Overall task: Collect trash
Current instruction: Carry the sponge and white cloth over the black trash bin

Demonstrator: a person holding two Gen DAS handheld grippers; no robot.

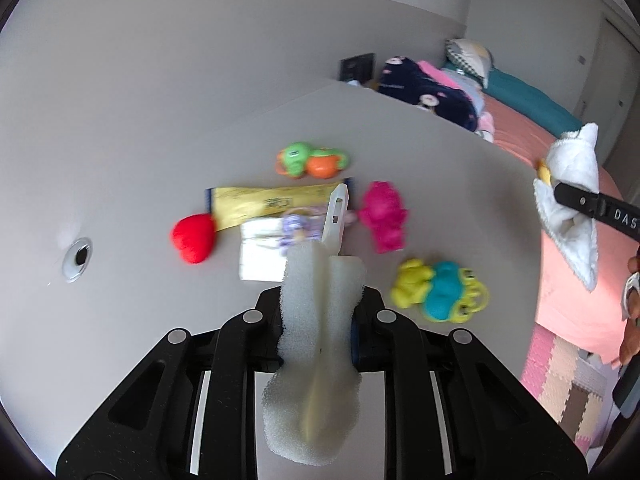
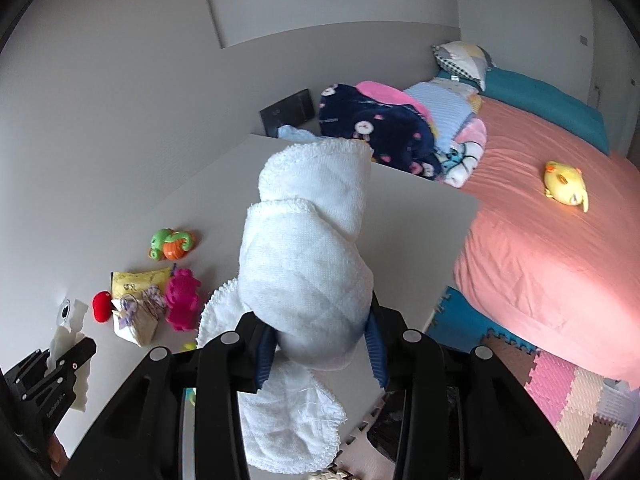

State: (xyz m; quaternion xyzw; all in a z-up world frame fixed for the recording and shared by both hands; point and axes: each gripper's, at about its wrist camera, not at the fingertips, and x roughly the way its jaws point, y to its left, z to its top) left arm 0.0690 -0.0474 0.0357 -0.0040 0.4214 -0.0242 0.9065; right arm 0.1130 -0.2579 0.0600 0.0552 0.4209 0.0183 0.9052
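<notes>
My left claw (image 1: 320, 300) is closed on a piece of white foam (image 1: 316, 360) that stands up between its two sides and bulges out below them. My right claw (image 2: 320, 332) is closed around a rolled white cloth (image 2: 308, 256), whose loose end hangs down beneath the grip. In the left view that cloth (image 1: 572, 184) shows up far off to the right, held over the edge of the bed (image 1: 560, 216).

Just ahead of the left claw, on the white desk (image 1: 140, 160), lies a white packet (image 1: 260, 252) with a small purple item (image 1: 294, 228) on it. Beyond these sits a yellow wrapper (image 1: 264, 202). A red toy (image 1: 194, 238) rests to the left of the packet, touching the wrapper's end. A pink toy (image 1: 386, 216) lies ahead and to the right. Farther out is a green and orange toy (image 1: 312, 160). Close on the right of the left claw sits a yellow and teal toy (image 1: 436, 290).

From the right claw, the bed with its salmon sheet spreads off to the right, carrying a yellow plush toy (image 2: 566, 186) and a heap of blankets (image 2: 400, 132).
</notes>
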